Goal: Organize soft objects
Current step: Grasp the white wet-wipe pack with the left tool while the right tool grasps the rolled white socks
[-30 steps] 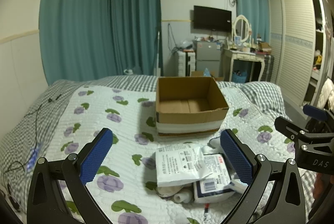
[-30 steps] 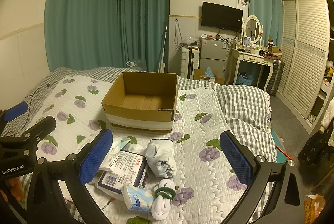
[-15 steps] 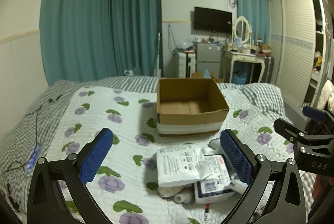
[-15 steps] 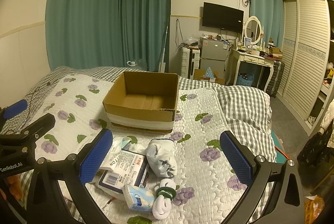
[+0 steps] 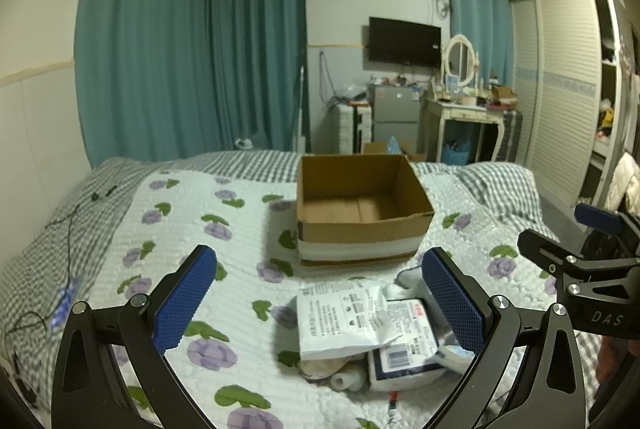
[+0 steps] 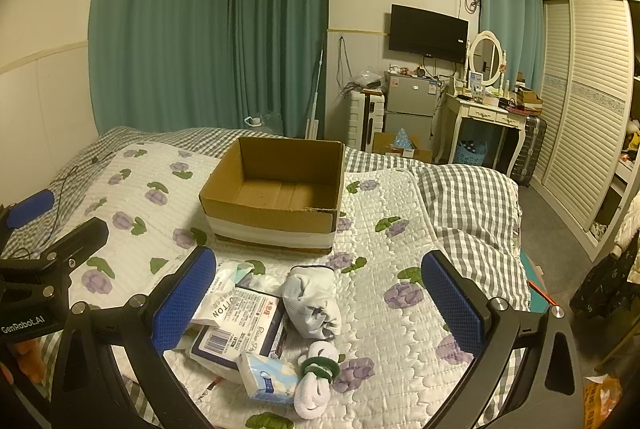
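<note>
Change: almost none, both views creep slightly | left tongs [image 5: 316, 293] wide apart, empty | right tongs [image 6: 318, 293] same | soft pile [image 6: 280, 325] untouched mid-bed, just short of empty box [image 6: 276, 197] | sorting not begun

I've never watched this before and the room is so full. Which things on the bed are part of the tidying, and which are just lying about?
Part of the job:
cardboard box, empty
rolled white garment
sock bundle with green band
tissue pack
cotton pad packs
white pouch

Just lying about:
black cable
dressing table
television
</note>
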Action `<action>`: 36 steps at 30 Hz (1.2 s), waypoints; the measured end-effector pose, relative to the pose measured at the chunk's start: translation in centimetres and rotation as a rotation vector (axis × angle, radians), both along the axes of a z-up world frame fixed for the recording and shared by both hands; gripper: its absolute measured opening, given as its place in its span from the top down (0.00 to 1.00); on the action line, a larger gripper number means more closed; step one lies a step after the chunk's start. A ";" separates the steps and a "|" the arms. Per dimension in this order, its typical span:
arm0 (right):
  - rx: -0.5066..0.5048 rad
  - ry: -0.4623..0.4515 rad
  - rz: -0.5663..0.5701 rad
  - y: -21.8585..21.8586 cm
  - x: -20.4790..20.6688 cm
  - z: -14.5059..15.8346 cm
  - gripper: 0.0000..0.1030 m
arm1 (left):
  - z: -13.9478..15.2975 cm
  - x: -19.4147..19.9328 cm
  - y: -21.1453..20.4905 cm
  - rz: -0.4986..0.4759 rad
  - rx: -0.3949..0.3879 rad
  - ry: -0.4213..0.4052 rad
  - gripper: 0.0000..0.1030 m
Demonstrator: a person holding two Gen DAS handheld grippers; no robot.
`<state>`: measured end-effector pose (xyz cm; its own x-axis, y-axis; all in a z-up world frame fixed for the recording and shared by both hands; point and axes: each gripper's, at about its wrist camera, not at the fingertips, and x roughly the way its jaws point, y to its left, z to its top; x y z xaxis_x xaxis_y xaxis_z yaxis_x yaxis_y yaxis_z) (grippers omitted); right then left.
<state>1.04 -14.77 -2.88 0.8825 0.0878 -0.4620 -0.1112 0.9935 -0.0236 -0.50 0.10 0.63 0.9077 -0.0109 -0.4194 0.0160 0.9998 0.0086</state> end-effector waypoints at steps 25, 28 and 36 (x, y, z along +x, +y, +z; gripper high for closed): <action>-0.101 0.510 0.039 -1.3 5.9 -13.9 0.30 | -9.6 4.4 -0.8 -0.014 0.053 0.280 0.00; -0.052 0.532 0.094 -1.3 6.0 -14.1 0.55 | -10.3 5.2 -0.7 -0.016 0.038 0.313 0.00; -0.041 0.447 0.112 -0.5 6.1 -11.4 0.73 | -11.0 7.5 -1.4 -0.056 0.020 0.364 0.00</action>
